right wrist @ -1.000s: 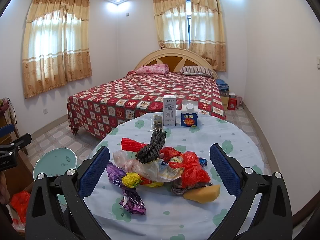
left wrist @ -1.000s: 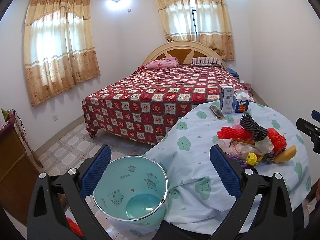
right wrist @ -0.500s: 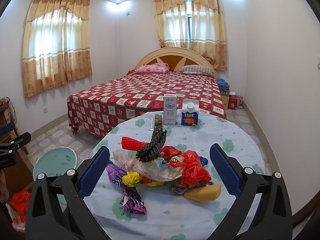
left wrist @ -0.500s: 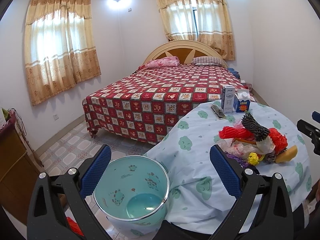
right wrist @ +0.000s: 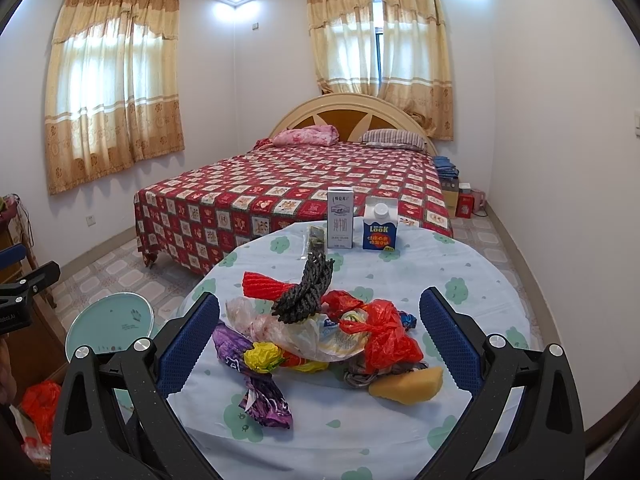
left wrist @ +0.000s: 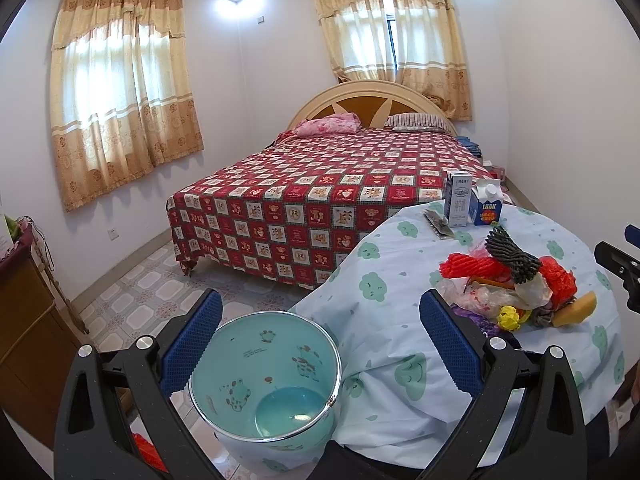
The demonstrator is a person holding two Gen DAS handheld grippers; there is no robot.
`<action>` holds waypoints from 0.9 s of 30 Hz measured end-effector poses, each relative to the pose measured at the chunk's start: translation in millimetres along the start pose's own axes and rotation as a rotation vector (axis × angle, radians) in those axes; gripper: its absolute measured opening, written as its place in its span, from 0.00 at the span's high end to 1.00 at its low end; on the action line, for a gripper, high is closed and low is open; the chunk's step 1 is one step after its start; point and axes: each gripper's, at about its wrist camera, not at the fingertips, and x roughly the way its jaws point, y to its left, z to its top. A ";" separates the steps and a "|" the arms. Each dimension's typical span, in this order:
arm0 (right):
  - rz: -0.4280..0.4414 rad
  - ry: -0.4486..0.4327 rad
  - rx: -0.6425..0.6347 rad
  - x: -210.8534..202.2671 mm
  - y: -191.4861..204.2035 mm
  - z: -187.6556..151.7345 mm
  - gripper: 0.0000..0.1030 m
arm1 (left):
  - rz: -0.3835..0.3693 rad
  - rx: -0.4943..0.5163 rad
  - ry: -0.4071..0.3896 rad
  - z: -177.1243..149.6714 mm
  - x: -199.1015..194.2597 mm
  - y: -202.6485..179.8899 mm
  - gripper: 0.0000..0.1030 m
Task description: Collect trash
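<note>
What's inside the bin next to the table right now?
The bin looks empty: the left wrist view shows its bare teal wall with cartoon prints and a clean bottom. The near inner wall is hidden by the rim. The trash pile is on the table.

My left gripper (left wrist: pixel 320 340) and right gripper (right wrist: pixel 319 340) look alike: black, speckled plastic frames with cut-out slots. Silver screws stud each arm. My jaws carry blue, dimpled pads (right wrist: pixel 188 344).
</note>
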 end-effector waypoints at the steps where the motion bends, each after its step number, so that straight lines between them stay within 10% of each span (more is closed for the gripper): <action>1: -0.002 0.002 0.000 9.3 3.7 -3.6 0.05 | 0.000 0.000 0.000 -0.2 0.2 -1.1 0.06; 27: -0.003 0.004 0.000 11.4 4.6 -5.9 0.05 | 0.000 0.002 0.002 -0.1 -0.4 1.4 0.06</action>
